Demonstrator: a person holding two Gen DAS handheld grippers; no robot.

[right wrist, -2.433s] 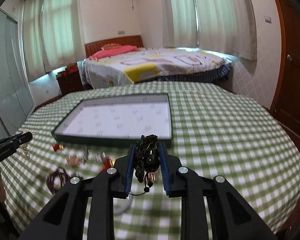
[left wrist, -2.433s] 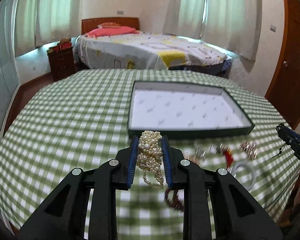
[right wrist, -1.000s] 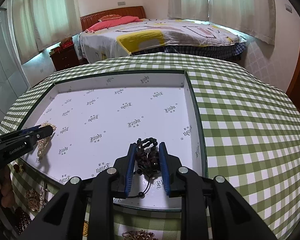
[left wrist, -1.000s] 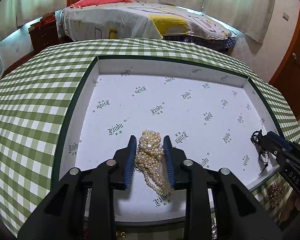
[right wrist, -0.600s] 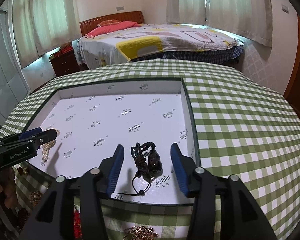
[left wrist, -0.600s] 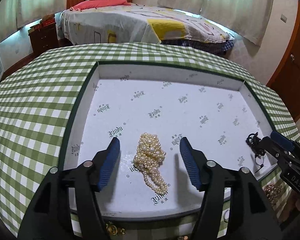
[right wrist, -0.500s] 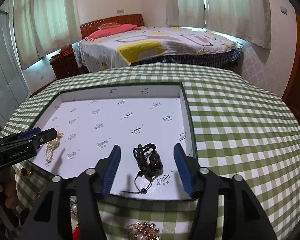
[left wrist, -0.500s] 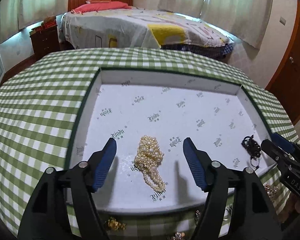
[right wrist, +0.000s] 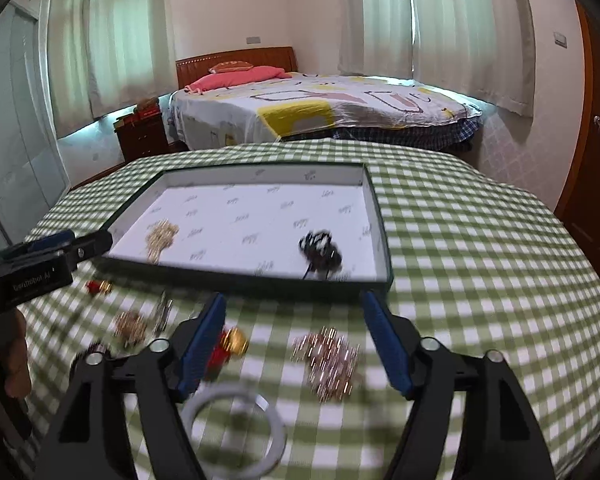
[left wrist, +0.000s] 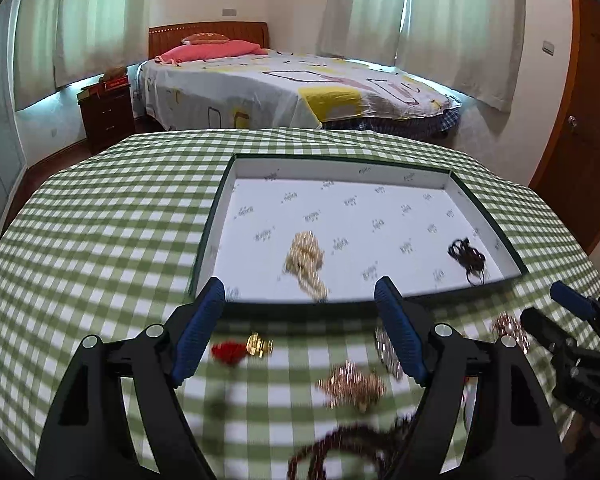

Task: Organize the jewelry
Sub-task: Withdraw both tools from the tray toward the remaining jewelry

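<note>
Pearl necklace (left wrist: 306, 262) | lies inside tray (left wrist: 214, 216), dark bead bracelet (left wrist: 468, 258) near tray's right wall | left gripper (left wrist: 300, 328): jaws opening, empty | right gripper (right wrist: 294, 338): jaws opening, empty, above loose jewelry (right wrist: 330, 358)

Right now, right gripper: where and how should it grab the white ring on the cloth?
Pinch the white ring across its far rim, one finger inside the hole, coming from above. It lies flat on the tablecloth, so a side approach finds no edge. The right gripper is empty, jaws opening.
</note>
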